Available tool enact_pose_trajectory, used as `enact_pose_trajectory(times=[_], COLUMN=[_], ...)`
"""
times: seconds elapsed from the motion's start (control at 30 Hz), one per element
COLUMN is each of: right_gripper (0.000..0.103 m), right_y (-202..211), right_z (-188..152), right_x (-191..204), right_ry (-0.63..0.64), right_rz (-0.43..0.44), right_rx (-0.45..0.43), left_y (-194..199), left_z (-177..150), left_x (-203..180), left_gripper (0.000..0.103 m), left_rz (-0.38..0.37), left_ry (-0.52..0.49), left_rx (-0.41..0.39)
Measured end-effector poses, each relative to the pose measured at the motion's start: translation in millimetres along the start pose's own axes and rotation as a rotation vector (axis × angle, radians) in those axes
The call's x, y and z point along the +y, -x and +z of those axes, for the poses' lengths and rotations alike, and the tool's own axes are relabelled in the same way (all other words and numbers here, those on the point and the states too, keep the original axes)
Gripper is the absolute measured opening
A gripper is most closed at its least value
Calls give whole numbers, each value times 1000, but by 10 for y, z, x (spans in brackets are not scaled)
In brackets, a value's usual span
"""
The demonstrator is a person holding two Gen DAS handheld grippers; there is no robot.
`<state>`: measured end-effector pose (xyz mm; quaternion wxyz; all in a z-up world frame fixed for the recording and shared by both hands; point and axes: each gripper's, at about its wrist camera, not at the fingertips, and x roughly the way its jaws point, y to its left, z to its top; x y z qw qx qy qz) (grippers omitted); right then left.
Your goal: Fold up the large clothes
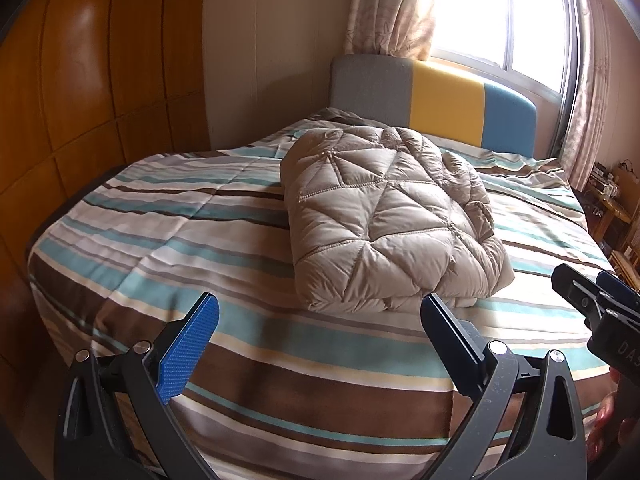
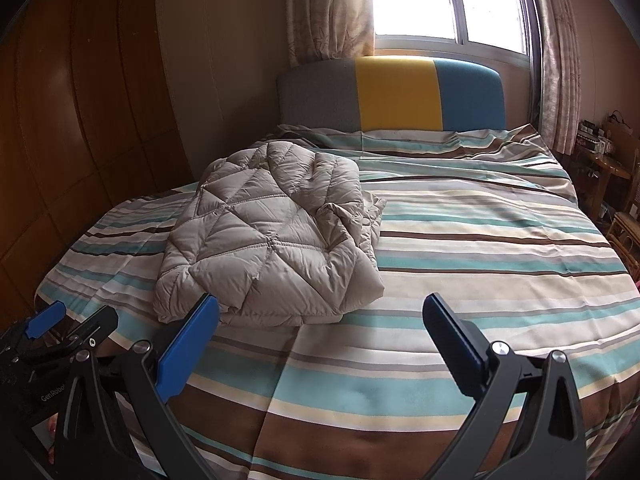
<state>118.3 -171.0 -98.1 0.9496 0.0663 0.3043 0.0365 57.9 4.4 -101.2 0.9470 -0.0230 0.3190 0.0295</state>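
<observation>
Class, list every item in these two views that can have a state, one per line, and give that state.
Quilted jacket: folded into a bundle, lying on the bed.
Striped bedspread: spread over the bed, slightly wrinkled.
Left gripper: open, holding nothing.
Right gripper: open, holding nothing.
Curtains: drawn apart.

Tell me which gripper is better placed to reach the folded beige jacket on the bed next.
Probably the left. The left gripper is open and points almost straight at the jacket. From the right gripper, also open, the jacket lies off to the left. Neither touches it.
</observation>
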Motion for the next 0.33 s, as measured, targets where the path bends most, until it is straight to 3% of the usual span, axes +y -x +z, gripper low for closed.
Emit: enact_pose_trajectory(times=[0.2,0.33], right_gripper=[101,101], right_y=[-110,-366], right_z=[-55,-145], right_x=[-14,-107], right_ry=[-8,-31], right_rz=[6,13], right_rx=[26,100], left_y=[-116,-315], left_z=[-32,-73], left_x=[17,113], left_gripper=[100,100], left_rz=[-5,-20], left_ry=[0,20], left_rx=[41,95])
